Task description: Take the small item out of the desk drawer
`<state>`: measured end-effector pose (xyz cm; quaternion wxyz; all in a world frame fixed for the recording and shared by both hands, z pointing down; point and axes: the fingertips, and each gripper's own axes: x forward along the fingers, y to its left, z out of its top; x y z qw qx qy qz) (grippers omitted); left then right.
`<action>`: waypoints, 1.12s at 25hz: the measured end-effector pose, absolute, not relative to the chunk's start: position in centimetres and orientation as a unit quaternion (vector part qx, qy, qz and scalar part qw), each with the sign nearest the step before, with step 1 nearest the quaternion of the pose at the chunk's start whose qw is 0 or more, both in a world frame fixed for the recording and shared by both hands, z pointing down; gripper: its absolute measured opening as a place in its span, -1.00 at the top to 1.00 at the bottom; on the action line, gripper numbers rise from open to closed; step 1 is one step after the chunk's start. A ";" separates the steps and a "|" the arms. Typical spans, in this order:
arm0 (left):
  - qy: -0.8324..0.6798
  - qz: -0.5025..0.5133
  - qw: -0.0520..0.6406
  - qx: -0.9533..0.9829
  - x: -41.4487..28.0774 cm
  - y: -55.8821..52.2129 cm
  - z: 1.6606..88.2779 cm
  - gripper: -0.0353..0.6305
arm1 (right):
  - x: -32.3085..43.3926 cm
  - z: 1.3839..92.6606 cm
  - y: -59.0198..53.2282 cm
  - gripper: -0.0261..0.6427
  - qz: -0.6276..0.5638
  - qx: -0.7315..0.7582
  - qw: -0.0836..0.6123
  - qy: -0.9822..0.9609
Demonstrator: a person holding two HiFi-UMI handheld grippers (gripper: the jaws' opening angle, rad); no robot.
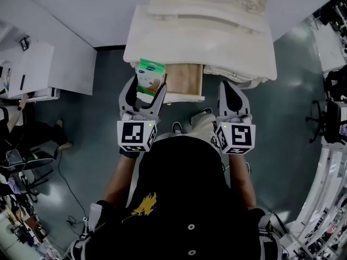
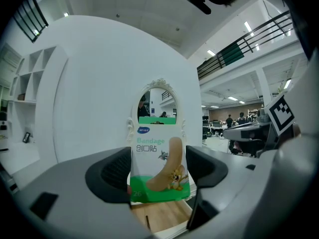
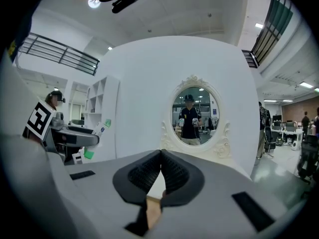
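Now: the small item looks to be out of the drawer; I judge the task nearly done, with only carrying it clear and setting it down left.
Task's thing: white-and-green cardboard bandage box (image 2: 158, 156) with a cartoon plaster printed on its face, held upright in the air over the left front corner of the open wooden-bottomed drawer (image 1: 187, 80).
Left hand-held gripper (image 1: 147, 84): jaws spread wide and pinching the box, one ribbed black pad on each narrow side of its lower half; the top half stands free above the pads.
Right hand-held gripper (image 1: 230, 86): jaws pressed together with nothing between them, hanging just off the front edge of the counter, to the right of the drawer.
Counter: cream carved dressing counter (image 1: 217, 42) with an oval mirror (image 3: 193, 111) at its back edge; the drawer is pulled out from its front edge.
Handling, weight: probably very light, so little squeeze is called for.
Handling, stiffness: thin card, likely to dent or buckle if pressed hard on its broad faces.
Handling, surface: smooth print, so it may slip or pivot between the pads if swung.
Where to hold: across the narrow sides, low and centred, as it is now.
Risk: the tall free top could tip the box in the grip.
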<state>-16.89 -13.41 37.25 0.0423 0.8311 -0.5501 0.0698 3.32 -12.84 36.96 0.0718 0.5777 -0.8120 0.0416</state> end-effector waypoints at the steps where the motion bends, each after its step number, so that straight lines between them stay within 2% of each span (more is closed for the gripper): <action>1: -0.550 0.070 0.043 0.831 -16.9 -13.4 37.3 -0.16 | 3.3 37.0 -12.8 0.88 0.042 0.578 0.074 -0.811; 28: -0.544 0.070 0.047 0.835 -16.2 -13.5 37.8 -0.16 | 3.3 37.4 -12.5 0.88 0.031 0.571 0.100 -0.814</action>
